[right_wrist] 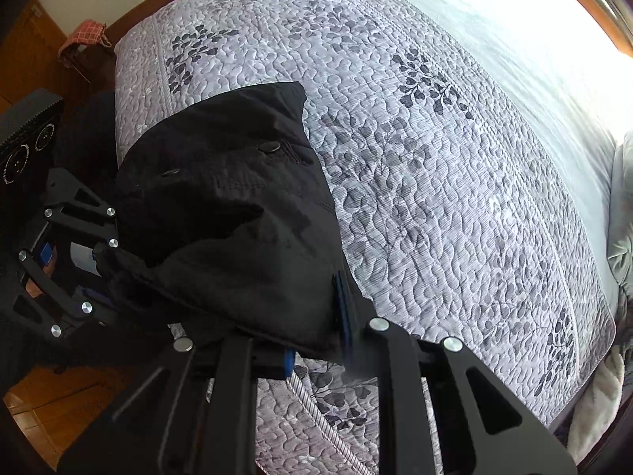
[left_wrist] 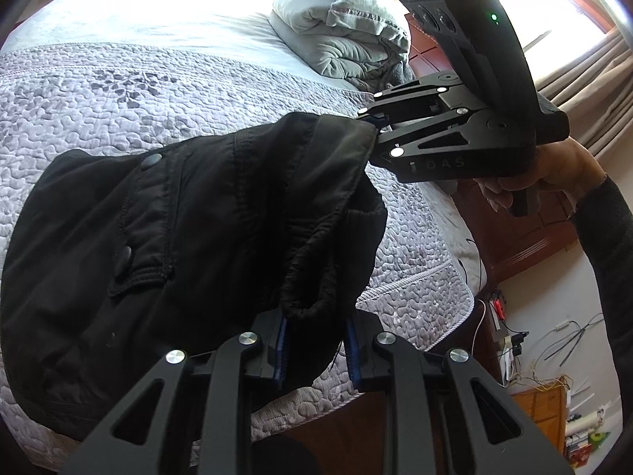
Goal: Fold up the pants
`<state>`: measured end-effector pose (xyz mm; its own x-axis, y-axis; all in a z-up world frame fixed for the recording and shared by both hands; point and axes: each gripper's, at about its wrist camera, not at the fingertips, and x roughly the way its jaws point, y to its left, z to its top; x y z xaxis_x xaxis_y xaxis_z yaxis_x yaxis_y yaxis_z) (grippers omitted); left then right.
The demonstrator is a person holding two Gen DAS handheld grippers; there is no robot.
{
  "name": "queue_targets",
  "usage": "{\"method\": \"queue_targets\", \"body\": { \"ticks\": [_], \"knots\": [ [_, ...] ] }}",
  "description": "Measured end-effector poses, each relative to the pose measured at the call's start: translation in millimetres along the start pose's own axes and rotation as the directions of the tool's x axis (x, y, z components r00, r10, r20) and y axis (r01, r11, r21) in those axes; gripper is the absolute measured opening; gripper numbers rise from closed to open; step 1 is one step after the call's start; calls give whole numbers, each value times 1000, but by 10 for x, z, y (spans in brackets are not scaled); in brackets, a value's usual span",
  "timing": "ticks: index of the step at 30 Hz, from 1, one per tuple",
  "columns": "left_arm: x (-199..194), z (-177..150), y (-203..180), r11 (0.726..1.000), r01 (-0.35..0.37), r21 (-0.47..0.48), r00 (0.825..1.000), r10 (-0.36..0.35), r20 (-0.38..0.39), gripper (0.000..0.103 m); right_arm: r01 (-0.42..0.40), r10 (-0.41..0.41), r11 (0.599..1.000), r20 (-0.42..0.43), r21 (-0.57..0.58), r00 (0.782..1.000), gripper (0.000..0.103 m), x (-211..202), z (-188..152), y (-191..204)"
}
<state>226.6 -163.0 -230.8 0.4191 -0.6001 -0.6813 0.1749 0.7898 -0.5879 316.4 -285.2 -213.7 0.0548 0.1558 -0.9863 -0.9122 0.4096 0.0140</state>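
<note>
Black pants (left_wrist: 166, 237) with snap buttons hang bunched between both grippers above the quilted bed (left_wrist: 99, 91). My left gripper (left_wrist: 316, 350) has its blue pads around a gathered edge of the waistband. My right gripper (left_wrist: 376, 126) shows in the left wrist view, shut on the other end of the waistband. In the right wrist view the pants (right_wrist: 229, 213) drape over my right gripper (right_wrist: 316, 336), whose blue pad (right_wrist: 343, 316) presses into the cloth. The left gripper (right_wrist: 95, 261) shows at the left there, holding the far edge.
A folded grey duvet (left_wrist: 344, 31) lies at the head of the bed. Wooden furniture (left_wrist: 514, 229) and tangled cables (left_wrist: 554, 348) stand right of the bed. A chair with red checked cloth (right_wrist: 85, 37) stands beyond the bed's far corner. The quilt (right_wrist: 435, 158) spreads right of the pants.
</note>
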Motion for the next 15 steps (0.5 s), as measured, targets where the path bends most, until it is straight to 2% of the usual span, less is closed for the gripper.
{"method": "queue_targets", "body": {
  "ticks": [15],
  "knots": [
    [347, -42, 33, 999, -31, -44, 998, 29, -54, 23, 122, -121, 981, 17, -152, 992, 15, 283, -233, 95]
  ]
}}
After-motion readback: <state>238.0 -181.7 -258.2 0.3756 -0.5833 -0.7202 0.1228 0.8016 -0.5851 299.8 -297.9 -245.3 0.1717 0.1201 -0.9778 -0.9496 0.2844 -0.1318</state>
